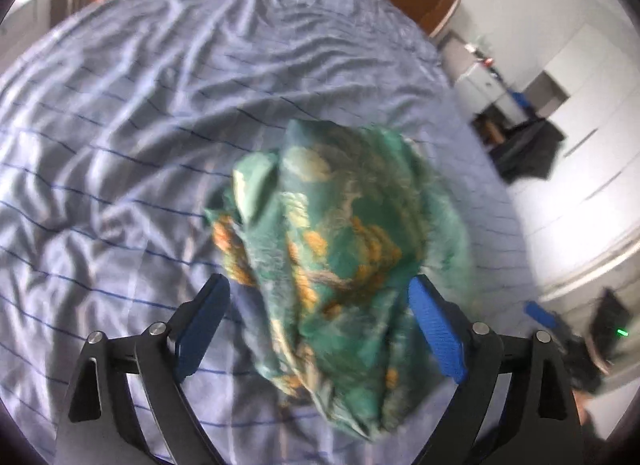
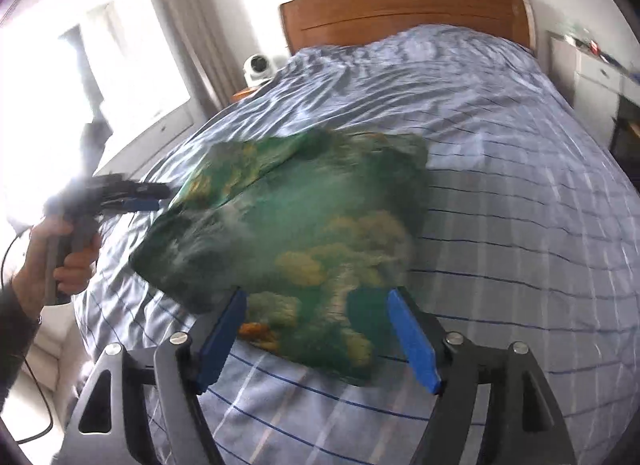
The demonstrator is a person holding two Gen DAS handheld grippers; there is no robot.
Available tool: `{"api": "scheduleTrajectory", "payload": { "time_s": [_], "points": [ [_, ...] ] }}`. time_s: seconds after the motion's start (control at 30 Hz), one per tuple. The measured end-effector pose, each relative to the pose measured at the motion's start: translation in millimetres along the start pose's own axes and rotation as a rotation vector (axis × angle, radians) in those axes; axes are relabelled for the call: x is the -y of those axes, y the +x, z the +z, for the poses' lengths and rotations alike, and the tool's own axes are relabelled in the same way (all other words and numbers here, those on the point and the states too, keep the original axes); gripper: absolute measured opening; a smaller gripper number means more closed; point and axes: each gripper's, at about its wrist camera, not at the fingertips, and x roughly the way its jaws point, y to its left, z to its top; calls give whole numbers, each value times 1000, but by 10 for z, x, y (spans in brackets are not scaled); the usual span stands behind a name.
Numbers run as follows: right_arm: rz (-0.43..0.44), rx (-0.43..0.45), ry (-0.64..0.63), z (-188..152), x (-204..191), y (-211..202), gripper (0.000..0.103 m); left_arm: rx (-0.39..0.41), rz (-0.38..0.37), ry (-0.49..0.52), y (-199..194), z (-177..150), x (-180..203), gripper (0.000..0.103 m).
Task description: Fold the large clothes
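A green garment with orange and cream print [image 2: 304, 225] lies bunched and partly folded on the blue striped bed cover [image 2: 500, 193]. It is motion-blurred. In the left wrist view the garment [image 1: 336, 249] lies between and beyond the fingers of my open left gripper [image 1: 320, 285]. In the right wrist view my right gripper [image 2: 316, 297] is open just above the garment's near edge. The left gripper [image 2: 154, 197], held in a hand, also shows at the garment's left corner there.
A wooden headboard [image 2: 400, 9] stands at the bed's far end. A white round device [image 2: 258, 67] sits on a bedside stand by the window and curtain. White furniture with small items [image 1: 492, 81] and dark objects on the floor [image 1: 528, 149] are right of the bed.
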Motion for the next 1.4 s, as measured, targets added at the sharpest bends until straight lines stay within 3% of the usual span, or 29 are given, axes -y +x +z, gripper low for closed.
{"api": "scheduleTrajectory", "payload": {
  "time_s": [0.1, 0.23, 0.4, 0.53, 0.63, 0.7, 0.87, 0.97, 1.03, 1.07, 1.1, 1.17, 1.27, 1.4],
  "points": [
    [-15, -8, 58, 36, 266, -35, 75, -70, -59, -52, 130, 7, -108, 92],
    [10, -24, 146, 56, 481, 38, 75, -130, -67, -73, 362, -27, -138, 92],
    [98, -72, 235, 95, 668, 333, 75, -153, -36, -101, 687, -78, -280, 103],
    [142, -145, 333, 85, 872, 765, 75, -181, -123, -199, 934, -170, -532, 103],
    [162, -193, 364, 43, 965, 1004, 75, -192, -163, -211, 1050, -223, -575, 103],
    [207, -220, 373, 10, 1000, 1142, 75, -198, -196, -217, 1132, -242, -611, 103],
    [438, -266, 457, 16, 1169, 1492, 80, -194, -262, -239, 1260, -284, -712, 103],
    [467, -268, 451, 59, 1185, 1702, 86, -173, -260, -231, 1280, -301, -698, 103],
    [450, -263, 408, 127, 1086, 1777, 76, -160, -222, -228, 1310, -315, -614, 103],
    [394, -255, 347, 190, 963, 1767, 74, -152, -193, -215, 1329, -311, -532, 100],
    [344, -240, 282, 244, 831, 1726, 73, -130, -155, -178, 1276, -312, -418, 84],
    [235, -201, 136, 310, 553, 1583, 68, -93, -71, -102, 1143, -319, -195, 68],
    [120, -132, -41, 331, 166, 1380, 66, -48, -11, -42, 940, -376, 45, 61],
    [84, -44, -134, 362, -113, 1124, 65, 3, 26, 20, 693, -410, 328, 61]
  ]
}}
